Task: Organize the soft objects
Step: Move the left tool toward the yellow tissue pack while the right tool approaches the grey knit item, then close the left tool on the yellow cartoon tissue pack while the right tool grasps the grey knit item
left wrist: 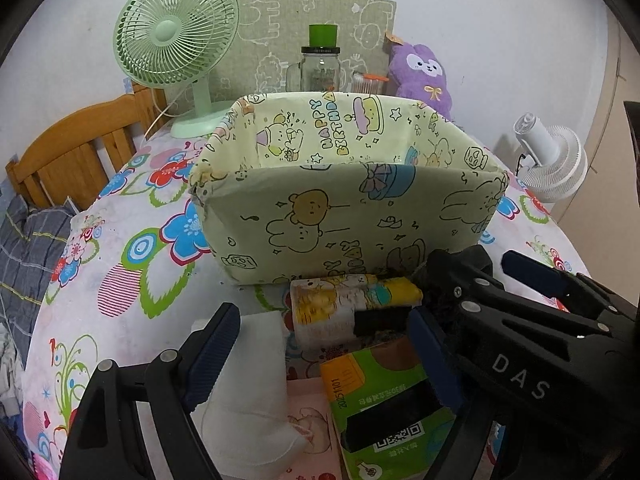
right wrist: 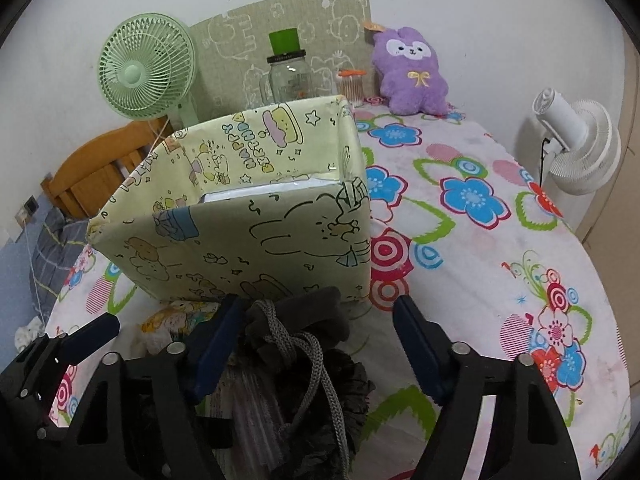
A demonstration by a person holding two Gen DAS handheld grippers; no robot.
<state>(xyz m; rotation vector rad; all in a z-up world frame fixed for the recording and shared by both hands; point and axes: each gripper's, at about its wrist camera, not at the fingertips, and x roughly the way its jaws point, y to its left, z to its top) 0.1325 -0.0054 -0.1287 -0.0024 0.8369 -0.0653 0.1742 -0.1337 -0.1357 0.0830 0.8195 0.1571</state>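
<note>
A pale yellow-green cartoon-print box (left wrist: pixel 340 216) stands open on the flowered bedspread; it also shows in the right wrist view (right wrist: pixel 240 236). My left gripper (left wrist: pixel 324 356) is open above a white cloth (left wrist: pixel 256 396), a cartoon-print tissue pack (left wrist: pixel 344 304) and a green tissue pack (left wrist: pixel 380 396), just in front of the box. My right gripper (right wrist: pixel 316 348) is open over a dark grey drawstring pouch (right wrist: pixel 304 364) with a grey cord, near the box's front wall. The right gripper also shows at the right of the left wrist view (left wrist: pixel 520 320).
A green desk fan (left wrist: pixel 176 40), a glass jar with a green cap (left wrist: pixel 320 64) and a purple plush rabbit (right wrist: pixel 408 68) stand behind the box. A white fan (right wrist: pixel 576 140) is at the right edge. A wooden headboard (left wrist: pixel 80 148) is on the left.
</note>
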